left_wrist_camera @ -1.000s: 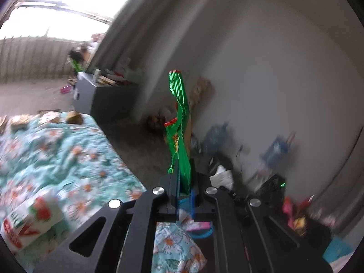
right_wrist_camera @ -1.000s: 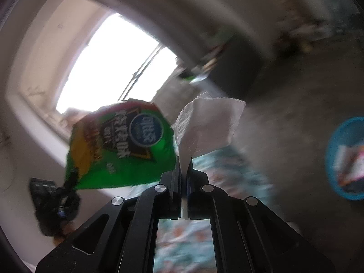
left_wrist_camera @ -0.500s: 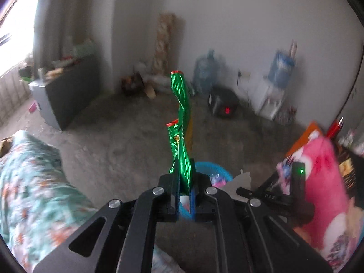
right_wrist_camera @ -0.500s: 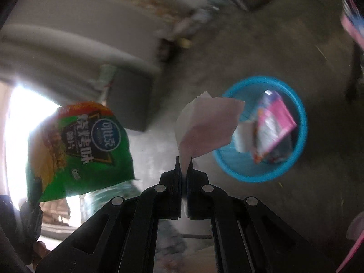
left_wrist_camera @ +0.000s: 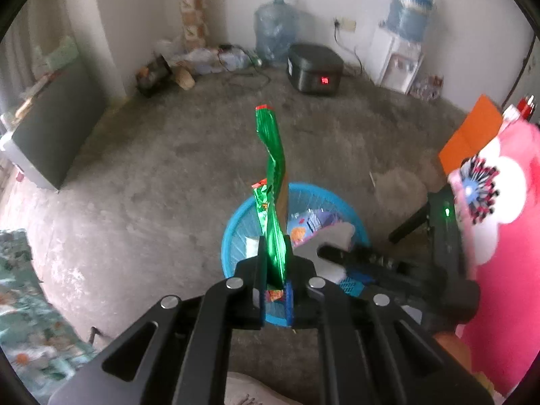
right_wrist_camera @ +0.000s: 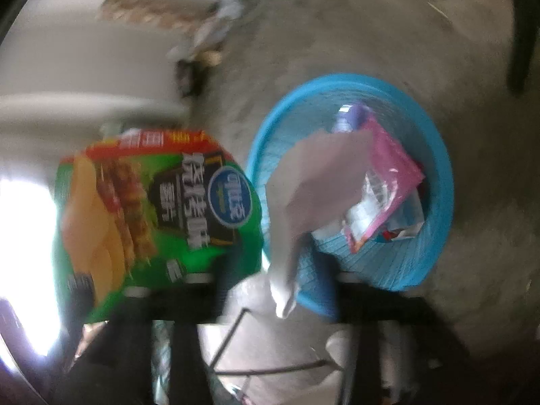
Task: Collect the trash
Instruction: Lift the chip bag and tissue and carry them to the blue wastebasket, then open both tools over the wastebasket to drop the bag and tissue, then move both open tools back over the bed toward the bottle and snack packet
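My left gripper (left_wrist_camera: 274, 253) is shut on a green snack bag (left_wrist_camera: 271, 182), seen edge-on and standing upright above a blue basket (left_wrist_camera: 236, 236) on the concrete floor. The same bag (right_wrist_camera: 158, 209) shows face-on at the left of the blurred right wrist view. There a white tissue (right_wrist_camera: 314, 185) hangs over the near rim of the blue basket (right_wrist_camera: 435, 175), which holds a pink wrapper (right_wrist_camera: 388, 185). The right gripper (left_wrist_camera: 334, 253) reaches in from the right over the basket with the tissue (left_wrist_camera: 337, 236). Its jaws look spread in its own blurred view; whether they still touch the tissue is unclear.
A black appliance with a red light (left_wrist_camera: 315, 74), a water jug (left_wrist_camera: 275, 30) and a water dispenser (left_wrist_camera: 403, 47) stand along the far wall. A dark cabinet (left_wrist_camera: 50, 131) is at the left, floral bedding (left_wrist_camera: 23, 307) at lower left, a pink cushion (left_wrist_camera: 499, 236) at right.
Both grippers swung from the bed toward the floor and now sit over the blue basket. The right jaws have spread apart and the tissue hangs lower.
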Demonstrator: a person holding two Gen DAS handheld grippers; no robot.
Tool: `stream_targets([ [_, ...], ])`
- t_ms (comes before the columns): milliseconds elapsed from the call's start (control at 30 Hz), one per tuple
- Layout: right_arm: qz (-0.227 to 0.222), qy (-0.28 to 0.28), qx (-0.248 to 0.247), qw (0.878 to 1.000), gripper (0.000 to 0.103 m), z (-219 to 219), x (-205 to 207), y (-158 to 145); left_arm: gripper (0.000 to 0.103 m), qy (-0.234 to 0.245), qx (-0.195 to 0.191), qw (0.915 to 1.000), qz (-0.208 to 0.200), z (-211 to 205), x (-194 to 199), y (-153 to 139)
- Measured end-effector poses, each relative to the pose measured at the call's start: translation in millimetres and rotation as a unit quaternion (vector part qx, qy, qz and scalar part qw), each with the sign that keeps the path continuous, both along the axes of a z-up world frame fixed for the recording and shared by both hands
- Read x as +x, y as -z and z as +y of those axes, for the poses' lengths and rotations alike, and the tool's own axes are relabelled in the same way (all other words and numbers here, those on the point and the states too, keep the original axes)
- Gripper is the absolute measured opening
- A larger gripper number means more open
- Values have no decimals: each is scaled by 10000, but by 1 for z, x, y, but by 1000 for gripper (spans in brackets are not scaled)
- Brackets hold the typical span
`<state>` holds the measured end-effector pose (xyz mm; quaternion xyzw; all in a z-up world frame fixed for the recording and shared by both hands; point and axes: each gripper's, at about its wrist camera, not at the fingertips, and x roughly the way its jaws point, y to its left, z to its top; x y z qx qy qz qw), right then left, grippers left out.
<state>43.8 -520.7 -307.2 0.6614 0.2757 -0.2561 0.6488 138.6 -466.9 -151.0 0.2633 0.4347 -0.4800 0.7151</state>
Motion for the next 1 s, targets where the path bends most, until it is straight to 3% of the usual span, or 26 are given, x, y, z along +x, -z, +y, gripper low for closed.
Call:
stream_targets([
  [67, 13, 288, 195, 9994, 59, -4, -12, 12, 18, -37, 138, 9996, 233, -8, -1, 14],
  [133, -77, 631, 398, 9972, 62, -5, -31, 17, 34, -91, 234, 9972, 709, -15, -3, 25],
  [233, -157, 904, 265, 9954, 66, -3, -55, 6, 55, -118, 202, 9937, 1098, -15, -5, 22],
  [300, -160, 1020, 144, 9946, 67, 0, -70, -1, 63, -123, 72, 9932, 1155, -12, -7, 11],
  [567, -397, 1520, -63, 9876, 68, 14, -103, -21, 71, -365, -350, 9935, 1023, 3, -3, -40],
  [733, -786, 2044, -324, 9752, 68, 20, -119, -36, 75, -605, -576, 9920, 944, 32, 6, -85],
  [900, -973, 1934, -587, 9745, 68, 19, -115, -52, 78, -877, -901, 9886, 822, 85, 19, -141],
  [1000, -763, 1540, -874, 9812, 68, 17, -101, -67, 80, -1013, -1118, 9866, 616, 136, 26, -182],
])
